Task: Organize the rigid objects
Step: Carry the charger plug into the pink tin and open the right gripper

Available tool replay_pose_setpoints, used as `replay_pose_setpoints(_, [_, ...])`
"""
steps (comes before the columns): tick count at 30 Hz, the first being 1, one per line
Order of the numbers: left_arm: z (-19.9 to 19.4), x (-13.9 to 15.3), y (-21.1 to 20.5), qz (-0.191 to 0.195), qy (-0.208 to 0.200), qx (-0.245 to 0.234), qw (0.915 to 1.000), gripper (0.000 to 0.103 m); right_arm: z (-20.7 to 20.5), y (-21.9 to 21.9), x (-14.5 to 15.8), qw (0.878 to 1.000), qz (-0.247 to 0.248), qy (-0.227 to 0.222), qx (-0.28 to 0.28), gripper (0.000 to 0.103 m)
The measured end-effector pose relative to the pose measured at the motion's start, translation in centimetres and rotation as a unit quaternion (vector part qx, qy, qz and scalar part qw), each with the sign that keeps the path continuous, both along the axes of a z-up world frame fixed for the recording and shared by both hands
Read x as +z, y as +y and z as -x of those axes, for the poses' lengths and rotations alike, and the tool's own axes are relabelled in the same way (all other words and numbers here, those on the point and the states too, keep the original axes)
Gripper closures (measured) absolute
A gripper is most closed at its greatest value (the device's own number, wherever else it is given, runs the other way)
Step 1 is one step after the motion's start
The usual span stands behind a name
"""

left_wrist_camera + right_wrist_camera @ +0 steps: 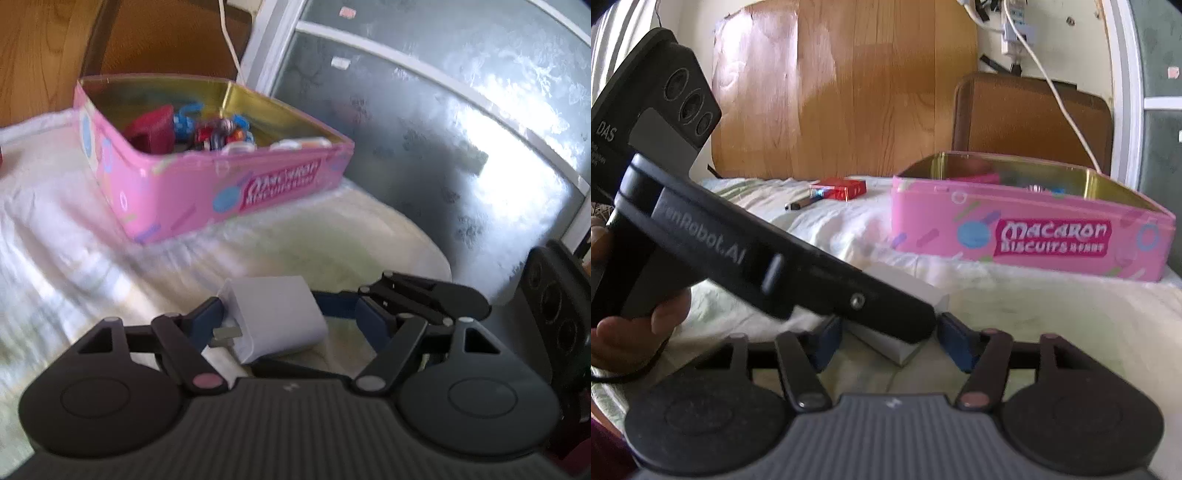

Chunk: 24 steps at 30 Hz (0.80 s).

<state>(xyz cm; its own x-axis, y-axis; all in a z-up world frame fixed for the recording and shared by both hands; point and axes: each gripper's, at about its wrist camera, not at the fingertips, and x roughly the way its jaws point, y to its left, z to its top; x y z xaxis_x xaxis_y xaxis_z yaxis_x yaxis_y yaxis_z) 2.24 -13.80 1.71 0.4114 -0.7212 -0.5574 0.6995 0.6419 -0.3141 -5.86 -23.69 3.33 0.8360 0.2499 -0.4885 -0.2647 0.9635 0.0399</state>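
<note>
White charger block (275, 317): lying on the pale cloth (66, 221), on the near side of the pink biscuit tin (221, 184), prongs pointing at the left wrist camera.

Left gripper (295, 314): jaws standing open around the block, one pad perhaps brushing its side; blur is hiding contact.

Right gripper (890, 343): jaws standing open, straddling the block's other end, with the left gripper's tip crossing between them.

Tin: sitting open, holding small toys (218, 133).

Red box (838, 189) and pen (801, 203): lying left of the tin.
</note>
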Motion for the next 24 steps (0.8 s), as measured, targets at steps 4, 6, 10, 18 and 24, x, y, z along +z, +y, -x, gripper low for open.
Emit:
replay_pose_setpoints(4, [-0.7, 2.6, 0.0, 0.022, -0.031, 0.0, 0.9993, 0.023, -0.5, -0.3, 1.4, 0.999, 0.002, -0.034, -0.011, 0.048])
replay_pose_setpoints(6, [-1.1, 4.0, -0.4, 0.03, -0.058, -0.001, 0.9979, 0.023, -1.0, -0.7, 2.4, 0.998, 0.002, -0.058, -0.017, 0.048])
replay_pose_setpoints(10, [-2.9, 6.2, -1.4, 0.035, -0.096, 0.002, 0.9948, 0.023, -3.6, -1.5, 4.3, 0.995, 0.012, -0.095, -0.027, 0.048])
replay_pose_setpoints(18, [-9.2, 6.4, -2.9, 0.035, -0.083, 0.037, 0.9952, 0.023, -10.9, -3.2, 5.1, 0.997, 0.01, -0.076, -0.022, 0.049])
replay_pose_setpoints(24, [-14.0, 4.3, -3.8, 0.011, -0.024, 0.075, 0.9968, 0.02, -15.4, -4.0, 3.8, 1.0, -0.001, -0.016, -0.019, 0.046])
